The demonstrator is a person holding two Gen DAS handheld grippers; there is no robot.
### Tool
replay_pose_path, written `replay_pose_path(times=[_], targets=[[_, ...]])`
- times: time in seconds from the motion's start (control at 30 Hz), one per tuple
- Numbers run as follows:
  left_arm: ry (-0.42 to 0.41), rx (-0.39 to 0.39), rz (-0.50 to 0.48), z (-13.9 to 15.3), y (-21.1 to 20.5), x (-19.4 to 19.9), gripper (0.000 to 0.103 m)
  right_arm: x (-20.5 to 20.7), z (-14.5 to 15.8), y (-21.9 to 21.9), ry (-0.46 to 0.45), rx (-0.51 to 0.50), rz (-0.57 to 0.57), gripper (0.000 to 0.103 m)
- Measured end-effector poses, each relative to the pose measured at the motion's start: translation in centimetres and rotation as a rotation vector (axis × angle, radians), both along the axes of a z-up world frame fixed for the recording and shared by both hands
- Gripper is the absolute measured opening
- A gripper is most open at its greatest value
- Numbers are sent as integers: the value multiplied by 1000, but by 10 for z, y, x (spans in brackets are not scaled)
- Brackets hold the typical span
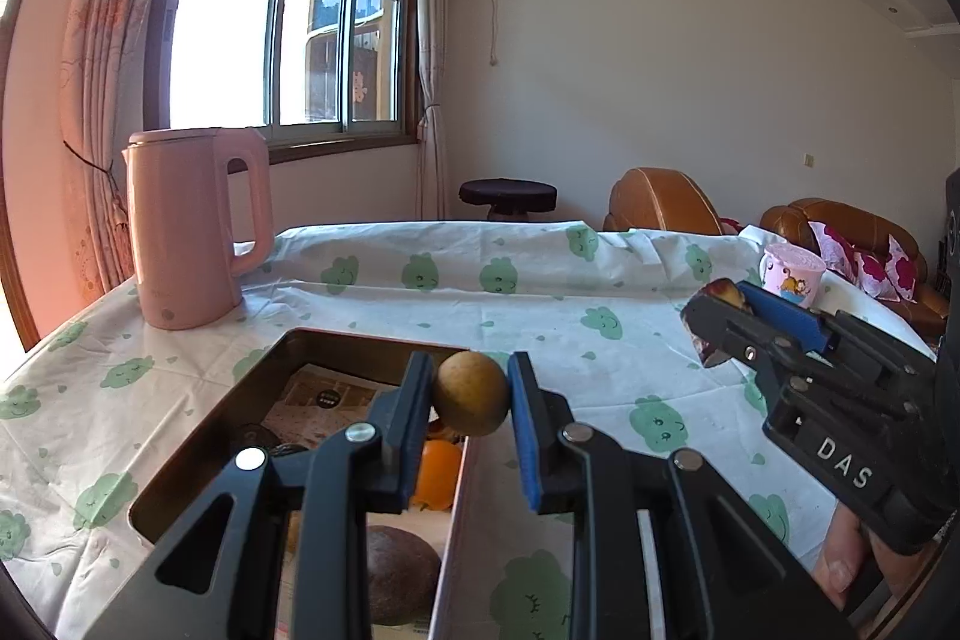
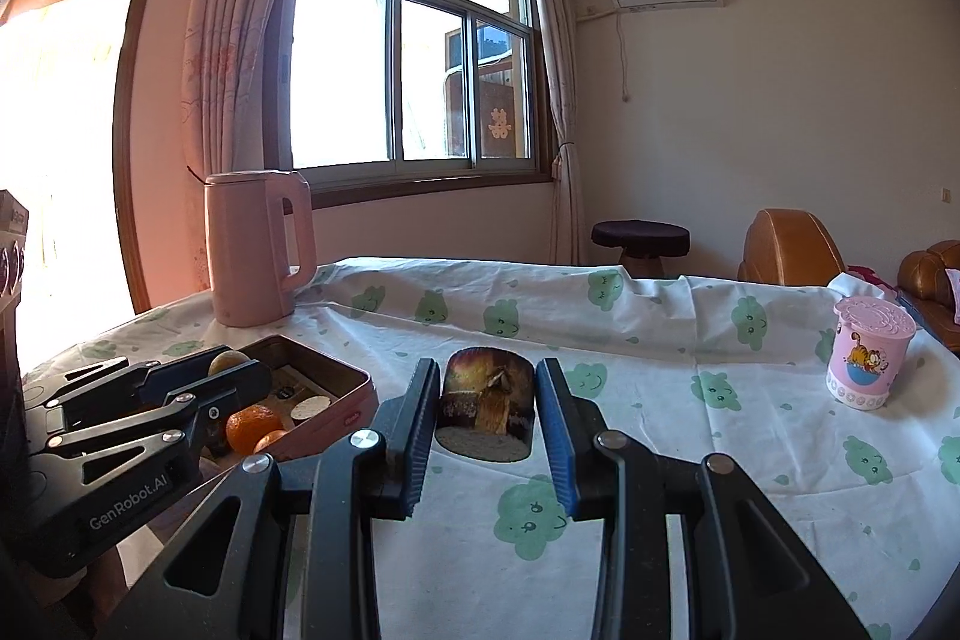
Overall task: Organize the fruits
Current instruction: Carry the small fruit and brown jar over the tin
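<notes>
My left gripper [image 1: 471, 394] is shut on a round yellow-brown fruit [image 1: 471, 393] and holds it above the right edge of a pink tin box [image 1: 204, 436]. The box holds an orange [image 1: 438, 472] and a dark brown round fruit [image 1: 399, 574]. My right gripper [image 2: 486, 403] is shut on a dark, browned, cut piece of fruit [image 2: 486, 403] and holds it above the tablecloth, right of the box [image 2: 342, 400]. The right gripper also shows in the left wrist view [image 1: 726, 322]; the left gripper shows in the right wrist view [image 2: 231, 370].
A pink kettle [image 1: 192, 226] stands at the table's far left. A pink lidded cup [image 2: 870, 352] stands at the far right. The table has a white cloth [image 2: 660, 400] with green prints. A stool [image 2: 639, 238] and brown sofas [image 1: 666, 202] lie beyond.
</notes>
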State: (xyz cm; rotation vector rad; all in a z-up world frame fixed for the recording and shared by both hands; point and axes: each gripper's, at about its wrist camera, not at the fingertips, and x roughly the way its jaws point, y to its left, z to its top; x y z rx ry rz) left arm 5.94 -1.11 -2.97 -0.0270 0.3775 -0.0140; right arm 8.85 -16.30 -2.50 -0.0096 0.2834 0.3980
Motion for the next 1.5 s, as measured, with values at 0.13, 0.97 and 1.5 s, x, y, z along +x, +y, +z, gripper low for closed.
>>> replay_pose_path(times=[0.13,0.97,1.5], targets=[[1,-4,29,2,17,-6,27,-4,8,18,-7,8,52,35],[33,-5,164,-7,88,-28,27,-21,26,101,-19,-15,231,35],[76,-24,185,-18,108,-31,27,-13,15,134,27,-59,273,35]])
